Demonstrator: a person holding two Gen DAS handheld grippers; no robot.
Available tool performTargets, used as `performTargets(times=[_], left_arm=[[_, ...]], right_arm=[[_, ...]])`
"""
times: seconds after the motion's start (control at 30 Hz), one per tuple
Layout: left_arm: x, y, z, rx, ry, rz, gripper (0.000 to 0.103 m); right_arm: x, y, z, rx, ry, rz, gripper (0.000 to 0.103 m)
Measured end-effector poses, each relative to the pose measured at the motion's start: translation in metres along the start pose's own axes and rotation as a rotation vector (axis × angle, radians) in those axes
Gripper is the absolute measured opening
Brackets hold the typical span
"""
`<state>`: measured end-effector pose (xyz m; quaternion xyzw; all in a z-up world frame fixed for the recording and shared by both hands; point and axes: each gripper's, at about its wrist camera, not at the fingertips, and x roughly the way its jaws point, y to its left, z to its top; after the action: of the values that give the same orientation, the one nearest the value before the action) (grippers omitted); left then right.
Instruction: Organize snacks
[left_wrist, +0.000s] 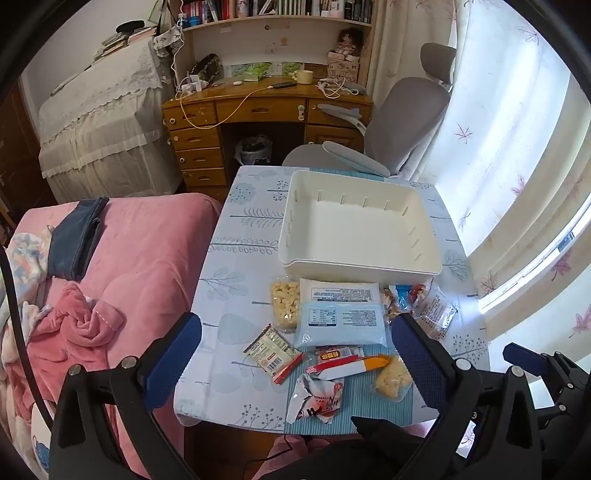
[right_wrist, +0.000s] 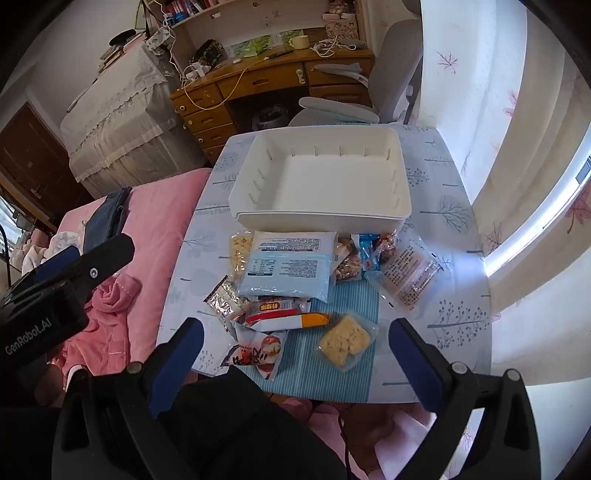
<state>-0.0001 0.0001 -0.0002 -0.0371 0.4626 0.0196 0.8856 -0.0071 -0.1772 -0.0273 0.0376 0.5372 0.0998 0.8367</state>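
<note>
An empty white bin (left_wrist: 360, 229) (right_wrist: 325, 184) stands at the far half of the small table. In front of it lie several snack packets: a pale blue flat pack (left_wrist: 341, 323) (right_wrist: 286, 271), a clear bag of pale puffs (left_wrist: 285, 304) (right_wrist: 240, 253), a foil sachet (left_wrist: 271, 350) (right_wrist: 225, 297), a red-white-orange wrapper (left_wrist: 351, 365) (right_wrist: 288, 317), a crumpled printed wrapper (left_wrist: 317, 400) (right_wrist: 258, 350), a yellow cracker pack (left_wrist: 393, 378) (right_wrist: 345, 341). My left gripper (left_wrist: 295, 354) hovers open above the near packets. My right gripper (right_wrist: 295, 350) is open too, holding nothing.
The table (left_wrist: 240, 266) wears a pale leaf-print cloth with a striped blue mat (right_wrist: 343, 302) at its near edge. A pink bed (left_wrist: 147, 266) adjoins its left side. A grey chair (left_wrist: 406, 122), a wooden desk (left_wrist: 258, 110) and curtains (left_wrist: 517, 166) stand behind and right.
</note>
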Motion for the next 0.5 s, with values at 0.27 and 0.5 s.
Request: performTargets(times=[0.27, 0.5], left_arm=[[0.0065, -0.0005, 0.0013, 0.000, 0.010, -0.004, 0.102], [0.0048, 0.0026, 0.0009, 0.005, 0.014, -0.010, 0.102]], right_arm=[[-0.0001, -0.0006, 0.0003, 0.000, -0.002, -0.001, 0.101], [-0.0010, -0.0006, -0.0003, -0.003, -0.004, 0.002, 0.101]])
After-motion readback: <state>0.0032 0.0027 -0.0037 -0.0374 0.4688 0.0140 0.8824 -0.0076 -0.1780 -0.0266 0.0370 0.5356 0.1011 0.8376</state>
